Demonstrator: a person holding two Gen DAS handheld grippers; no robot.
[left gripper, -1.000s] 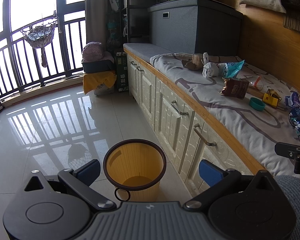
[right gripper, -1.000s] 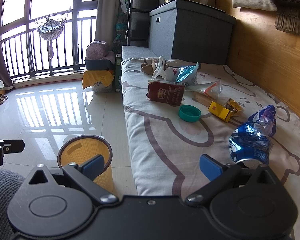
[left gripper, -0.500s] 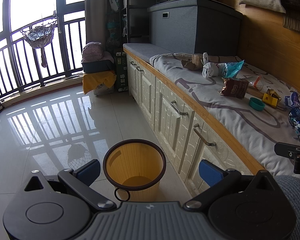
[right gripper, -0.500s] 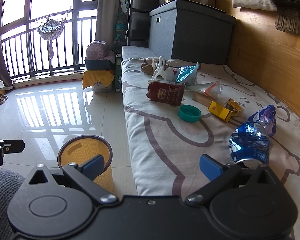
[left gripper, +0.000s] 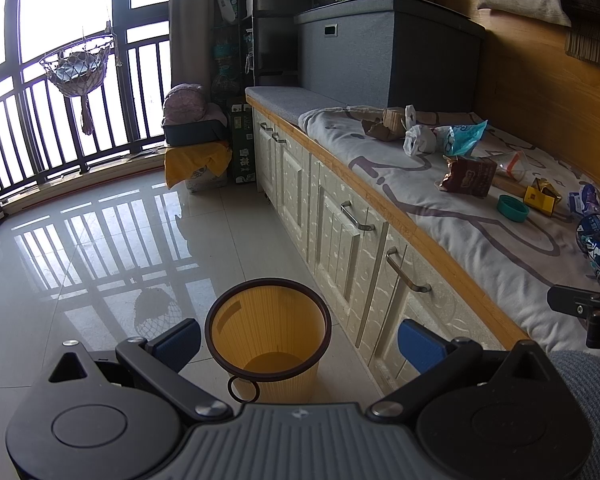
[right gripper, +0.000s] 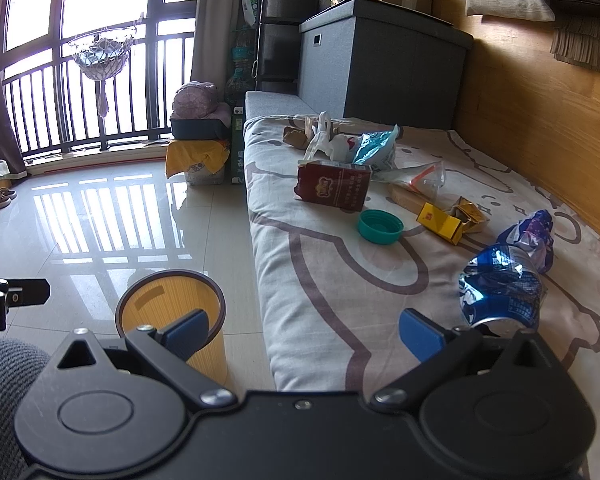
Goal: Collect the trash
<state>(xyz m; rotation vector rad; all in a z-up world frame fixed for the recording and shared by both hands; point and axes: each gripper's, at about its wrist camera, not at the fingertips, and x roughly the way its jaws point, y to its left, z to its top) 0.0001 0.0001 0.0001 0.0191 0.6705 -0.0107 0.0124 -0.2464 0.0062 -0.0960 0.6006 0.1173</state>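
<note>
A yellow waste bin (left gripper: 267, 338) with a dark rim stands on the floor beside the bench cabinets; it looks empty. My left gripper (left gripper: 298, 342) hovers open just above it. My right gripper (right gripper: 302, 330) is open over the bench's front edge, nothing between its fingers. Close to its right finger lies a crushed blue can (right gripper: 502, 286). Further back on the blanket (right gripper: 340, 280) are a purple wrapper (right gripper: 532, 234), a yellow carton (right gripper: 440, 220), a teal lid (right gripper: 380, 226), a dark red box (right gripper: 334, 184), a clear zip bag (right gripper: 414, 176), a light-blue packet (right gripper: 374, 148) and a white bag (right gripper: 320, 136).
White cabinet doors with metal handles (left gripper: 356, 220) run under the bench. A large grey storage box (left gripper: 388, 48) stands at the bench's far end. A wooden wall (right gripper: 540, 112) borders the bench on the right. Tiled floor (left gripper: 80, 248) stretches left toward the balcony railing.
</note>
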